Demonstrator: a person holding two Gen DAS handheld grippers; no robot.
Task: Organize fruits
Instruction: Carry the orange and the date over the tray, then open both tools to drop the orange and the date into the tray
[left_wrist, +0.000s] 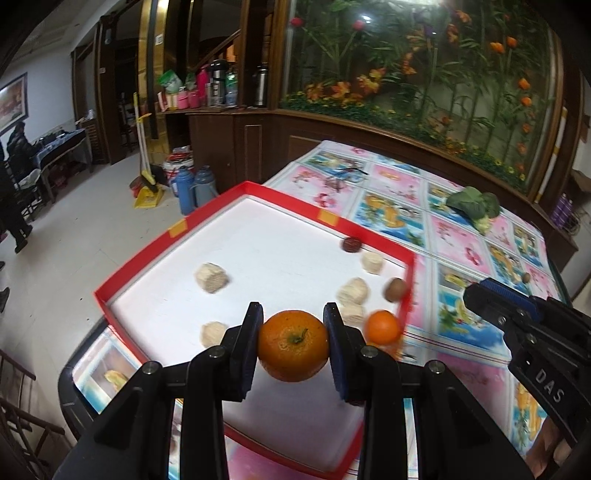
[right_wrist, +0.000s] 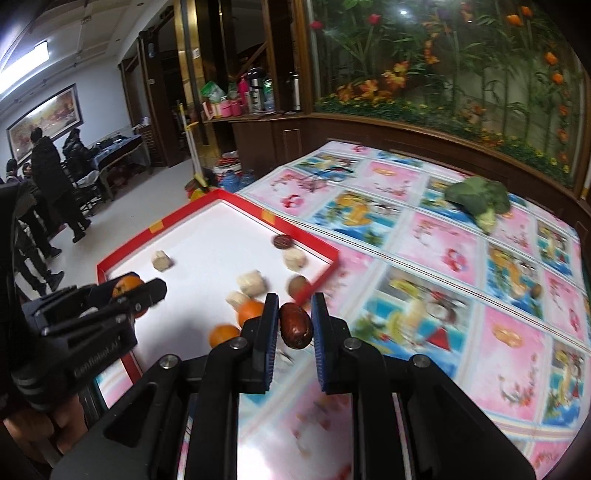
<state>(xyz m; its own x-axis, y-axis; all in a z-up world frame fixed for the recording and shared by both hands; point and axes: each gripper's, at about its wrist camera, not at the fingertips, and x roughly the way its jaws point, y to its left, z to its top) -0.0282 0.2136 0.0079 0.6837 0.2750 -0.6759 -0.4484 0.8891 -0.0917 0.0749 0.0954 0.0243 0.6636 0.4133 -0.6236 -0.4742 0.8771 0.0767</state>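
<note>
Clamped on an orange (left_wrist: 293, 345), the left gripper (left_wrist: 293, 347), both pads pressed to the fruit's flanks, held over the near half of the red-rimmed tray (left_wrist: 255, 186); clamped likewise on a dark red date (right_wrist: 294, 325), the right gripper (right_wrist: 294, 326), poised just outside the tray's near right corner, above the patterned tablecloth (right_wrist: 436, 236). Just right of the held orange, a second orange (left_wrist: 383, 327) already lying inside the tray; beyond it a brown kiwi (left_wrist: 395, 289) against the right wall, and farther still another dark date (left_wrist: 351, 244) near the far rim. Scattered ahead and to the left, several pale blocky pieces (left_wrist: 211, 277), nature unclear. Well beyond the right gripper, out on the cloth, a head of broccoli (right_wrist: 476, 201) and a small brown fruit (right_wrist: 536, 290) at the far right edge, both outside the tray. Judged about midway: some fruit gathered in the tray, two pieces in transit and not yet set down, at least the small brown fruit left to collect; grouping by kind not yet evident.
</note>
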